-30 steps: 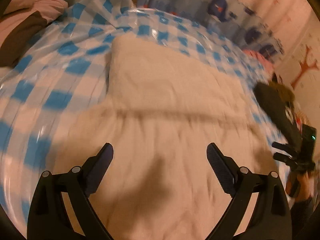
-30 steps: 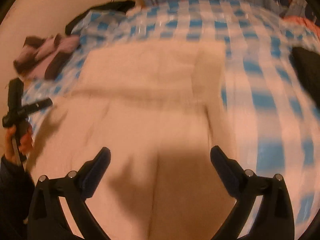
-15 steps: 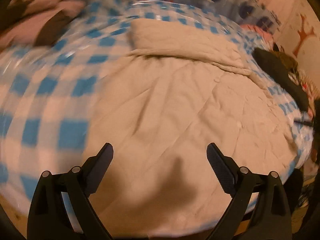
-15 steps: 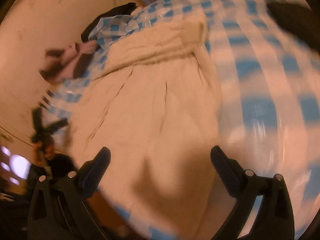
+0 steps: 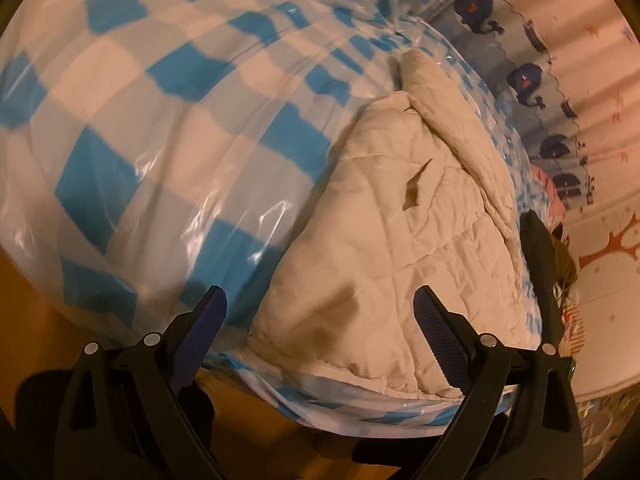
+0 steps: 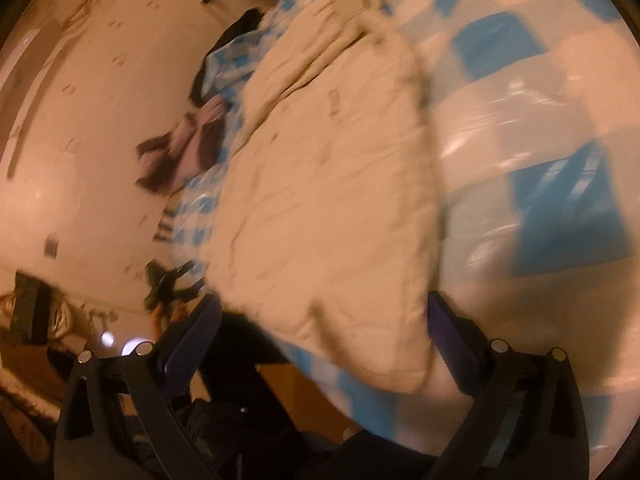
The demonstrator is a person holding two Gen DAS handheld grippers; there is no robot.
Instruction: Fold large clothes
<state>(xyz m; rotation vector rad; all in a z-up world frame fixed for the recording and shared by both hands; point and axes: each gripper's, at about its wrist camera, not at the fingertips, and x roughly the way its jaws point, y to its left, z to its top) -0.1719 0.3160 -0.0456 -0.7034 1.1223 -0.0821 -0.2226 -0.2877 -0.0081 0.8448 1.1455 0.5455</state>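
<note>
A large cream quilted garment (image 5: 404, 248) lies flat on a table under a glossy blue-and-white checked cloth (image 5: 152, 120). Its far part is folded over. In the left wrist view my left gripper (image 5: 320, 312) is open, hovering over the garment's near corner at the table edge, with nothing between its fingers. The right wrist view is blurred; there the same garment (image 6: 332, 184) runs away from the near edge. My right gripper (image 6: 324, 316) is open above its near corner, holding nothing. The left gripper (image 6: 168, 284), held in a hand, shows small at the left of that view.
A dark garment (image 5: 540, 264) lies at the table's right edge. A pink and dark brown garment (image 6: 180, 152) and a black one (image 6: 240, 28) lie near the far left side. A whale-print curtain (image 5: 520, 64) hangs behind. Brown floor (image 5: 32, 300) shows below the table edge.
Both grippers have pulled back from over the middle of the garment to its near corners at the table edge and turned outward. Both stayed open.
</note>
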